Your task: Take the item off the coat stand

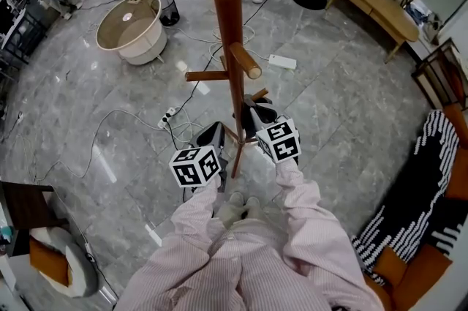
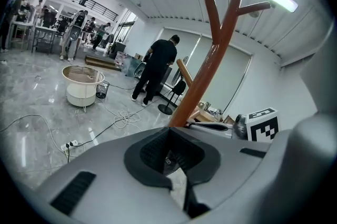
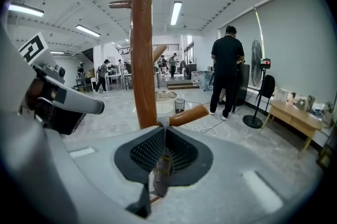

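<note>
The wooden coat stand [image 1: 228, 31] rises in front of me, with one peg [image 1: 245, 61] pointing my way. In the right gripper view a thin grey strap [image 3: 159, 128] hangs where a lower peg [image 3: 189, 114] meets the pole. It runs down to a small brownish item [image 3: 160, 167] between the jaws. My right gripper [image 3: 160, 157] is shut on that item, close against the pole [image 3: 142, 59]. My left gripper [image 1: 212, 132] hovers just left of the pole, beside the right gripper [image 1: 252, 112]. Its jaws [image 2: 169, 138] meet at the tip; I cannot make out anything held there.
A round cream tub [image 1: 131, 28] and a black bin [image 1: 168, 9] stand at the back left. Cables and a power strip [image 1: 170, 115] lie on the grey floor. A wooden bench [image 1: 376, 2] is at the back right. A person in black [image 3: 226, 67] stands beyond the stand.
</note>
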Tool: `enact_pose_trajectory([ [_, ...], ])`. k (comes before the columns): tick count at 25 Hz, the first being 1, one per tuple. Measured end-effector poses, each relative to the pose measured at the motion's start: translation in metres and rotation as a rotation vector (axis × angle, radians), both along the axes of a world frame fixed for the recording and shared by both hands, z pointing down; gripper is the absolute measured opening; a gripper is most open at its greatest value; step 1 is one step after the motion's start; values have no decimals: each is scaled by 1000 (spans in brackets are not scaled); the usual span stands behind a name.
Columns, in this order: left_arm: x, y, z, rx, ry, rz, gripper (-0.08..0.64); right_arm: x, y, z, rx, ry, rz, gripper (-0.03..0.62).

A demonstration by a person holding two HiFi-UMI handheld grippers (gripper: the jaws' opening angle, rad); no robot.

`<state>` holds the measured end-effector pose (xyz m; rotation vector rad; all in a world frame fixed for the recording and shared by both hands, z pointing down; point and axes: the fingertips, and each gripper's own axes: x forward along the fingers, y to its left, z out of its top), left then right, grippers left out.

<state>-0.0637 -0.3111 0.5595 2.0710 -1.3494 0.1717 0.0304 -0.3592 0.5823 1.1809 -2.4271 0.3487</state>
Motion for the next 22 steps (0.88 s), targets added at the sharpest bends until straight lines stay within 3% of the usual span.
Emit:
enact_pose_trajectory([
  [22, 34, -1, -21, 42, 18, 96, 2, 48, -17, -40, 48, -20, 150, 17],
])
